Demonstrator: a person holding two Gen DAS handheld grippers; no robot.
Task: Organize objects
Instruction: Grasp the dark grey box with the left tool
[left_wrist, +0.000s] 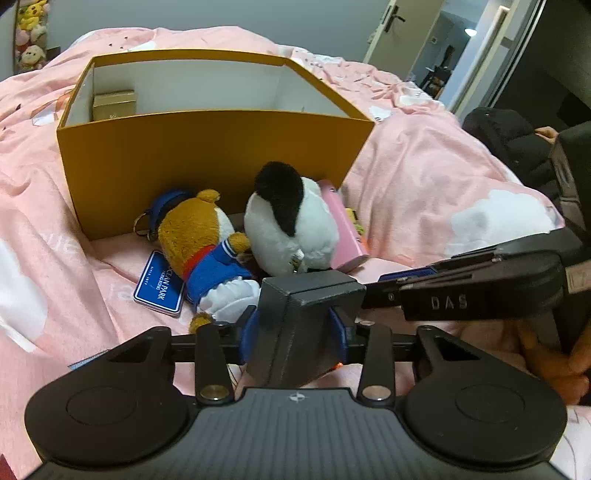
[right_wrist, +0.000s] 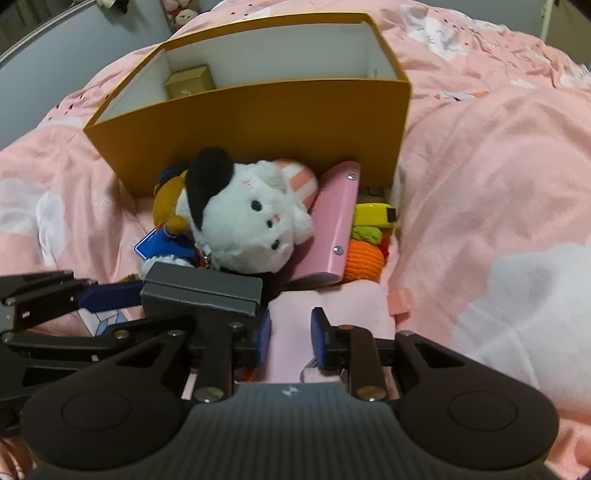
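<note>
The left gripper (left_wrist: 295, 332) has its jaws shut tight on a dark gray box (left_wrist: 299, 317), low over the pink bed (left_wrist: 424, 166). The right gripper (right_wrist: 290, 341) sits at 3 o'clock of it, jaws open and holding nothing. At 12 o'clock lie a white plush (right_wrist: 255, 221) and a bear toy (left_wrist: 207, 247), then the orange box (left_wrist: 207, 158).

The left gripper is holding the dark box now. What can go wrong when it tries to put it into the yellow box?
The left gripper is shut on the dark grey box, close to the right gripper; the two could bump. The orange box has a tall front wall, so a low lift may strike it and push it on the soft pink bedding. The white plush lies in the path and may be dragged.
</note>
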